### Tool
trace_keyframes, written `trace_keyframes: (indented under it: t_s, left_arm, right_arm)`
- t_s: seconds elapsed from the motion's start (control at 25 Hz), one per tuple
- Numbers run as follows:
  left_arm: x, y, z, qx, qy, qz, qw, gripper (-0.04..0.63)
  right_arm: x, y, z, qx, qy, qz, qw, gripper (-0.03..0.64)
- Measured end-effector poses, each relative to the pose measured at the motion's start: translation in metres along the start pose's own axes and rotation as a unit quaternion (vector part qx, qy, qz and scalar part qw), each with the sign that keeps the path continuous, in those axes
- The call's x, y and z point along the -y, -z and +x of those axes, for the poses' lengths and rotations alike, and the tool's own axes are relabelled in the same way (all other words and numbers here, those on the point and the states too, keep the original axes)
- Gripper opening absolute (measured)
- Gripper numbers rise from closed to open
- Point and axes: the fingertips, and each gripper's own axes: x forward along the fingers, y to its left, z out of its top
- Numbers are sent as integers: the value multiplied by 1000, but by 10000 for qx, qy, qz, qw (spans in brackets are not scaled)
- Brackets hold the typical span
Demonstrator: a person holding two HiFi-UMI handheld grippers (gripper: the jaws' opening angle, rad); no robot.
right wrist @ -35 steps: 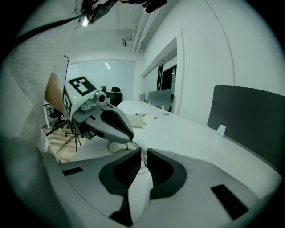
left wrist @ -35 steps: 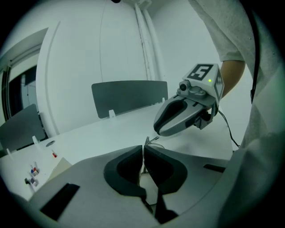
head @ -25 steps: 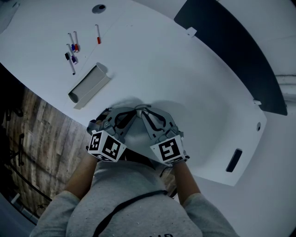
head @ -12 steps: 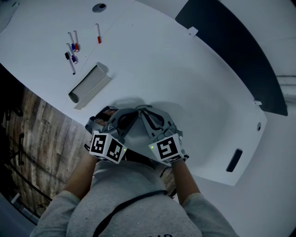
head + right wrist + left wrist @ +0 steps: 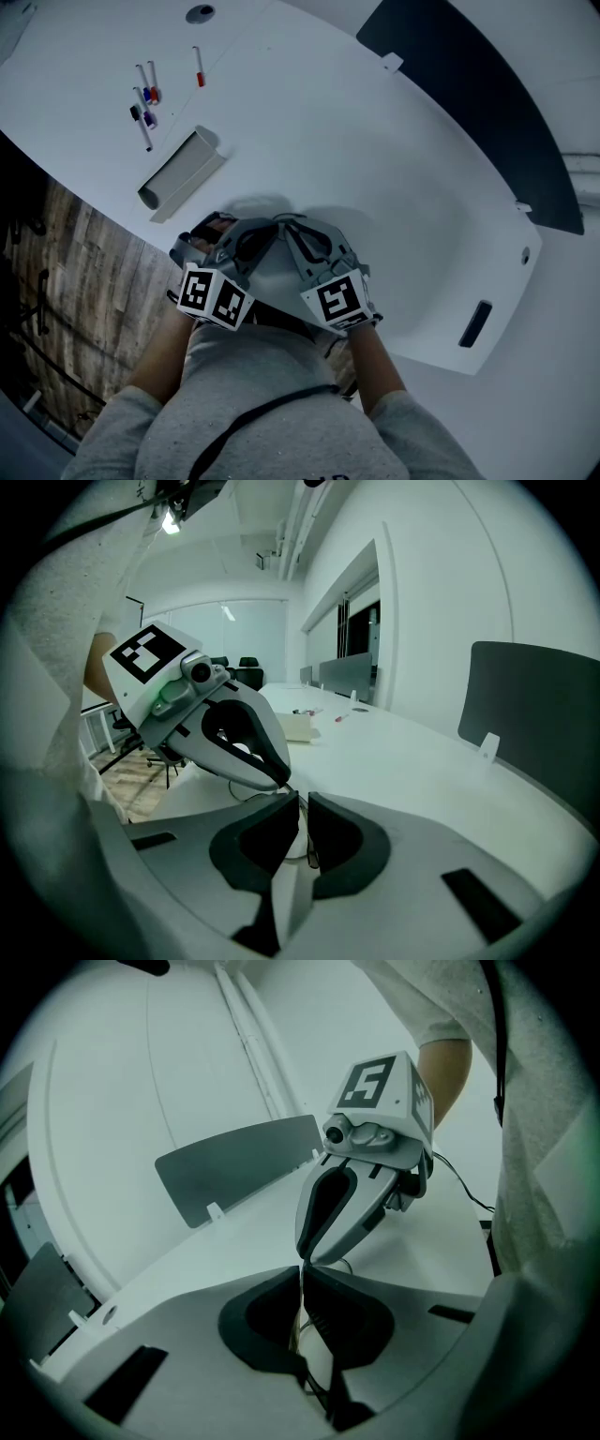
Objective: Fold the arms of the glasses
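Both forearms reach forward over the near edge of the table [image 5: 309, 122]; the left forearm [image 5: 161, 354] and the right forearm [image 5: 377, 364] angle in towards each other; the left gripper [image 5: 270, 228] and the right gripper [image 5: 291, 228] tilt down towards the table, their tips meeting in a V just above it; the left jaws are pressed together on a thin wire of the glasses [image 5: 299, 1333]; the right jaws are closed to a sliver on the same frame.
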Motion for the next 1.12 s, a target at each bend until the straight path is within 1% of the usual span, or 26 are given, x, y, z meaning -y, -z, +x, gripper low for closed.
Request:
trace_keyframes:
  t_s: [0.2,0.4,0.64,0.8,0.96,1.12]
  left_arm:
    - [0,1,-1,31,-29,-1,10000,25]
    - [-5,1,-6,156,-156,-124,9997,25]
    - [-23,1,-17,405,-446,-602,9964,25]
    - [-31,4,-26,460,-631,-801,9937,25]
    - [-36,8,-35,516,-850,-1083,9891,25]
    - [-35,12,-44,506,-1069,-1248,9851,25]
  right_arm:
    - [0,1,1,3,27,30,10000,43]
    - [-1,0,2,1,42,18,10000,43]
    - [-3,1,3,-56,37,42,10000,43]
    - [-5,-1,4,-39,36,-20,10000,43]
    - [-5,-1,5,-42,29,-57,10000,43]
    - [-6,0,4,-66,21,-67,10000,43]
